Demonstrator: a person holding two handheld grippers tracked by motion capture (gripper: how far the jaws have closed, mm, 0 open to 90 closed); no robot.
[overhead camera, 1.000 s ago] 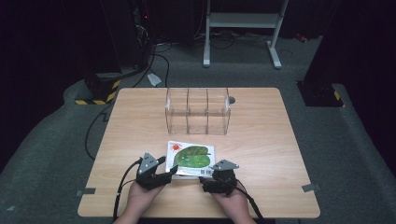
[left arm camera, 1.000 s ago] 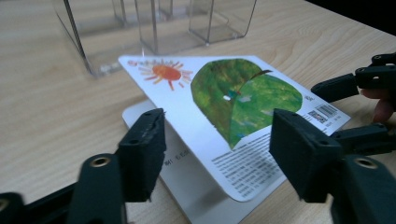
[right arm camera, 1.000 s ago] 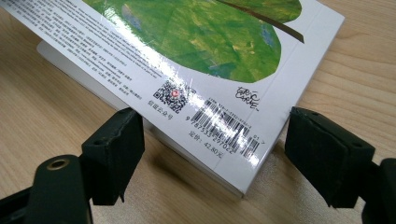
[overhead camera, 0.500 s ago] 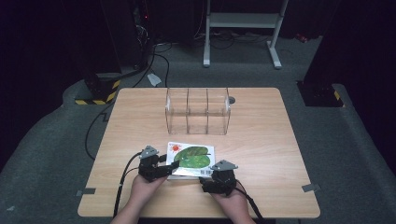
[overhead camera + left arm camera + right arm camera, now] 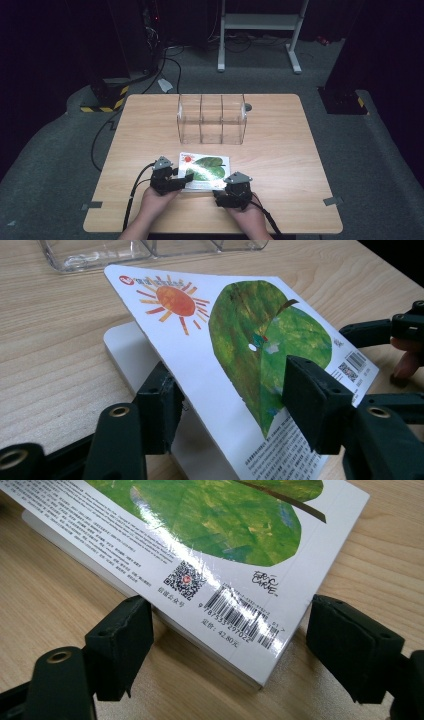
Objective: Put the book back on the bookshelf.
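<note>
A white picture book (image 5: 205, 167) with a green leaf and an orange sun lies on the table's near middle. My left gripper (image 5: 187, 177) is at its left edge. In the left gripper view the top cover (image 5: 240, 340) is lifted at a slant, and my left gripper (image 5: 227, 395) has one pad under it and one over it. The jaws have just been closing, with a wide gap still between them. My right gripper (image 5: 220, 186) is open at the book's near right corner. The barcode corner of the book (image 5: 210, 525) sits between my right gripper (image 5: 230, 620) pads.
A clear plastic organiser (image 5: 212, 120) with three compartments stands behind the book, across the middle of the wooden table (image 5: 280, 150). The person's hands come in over the near edge. Cables trail from both grippers off the front.
The left gripper has edged slightly forward at the book's left edge. The right gripper and the book's place on the table look the same.
</note>
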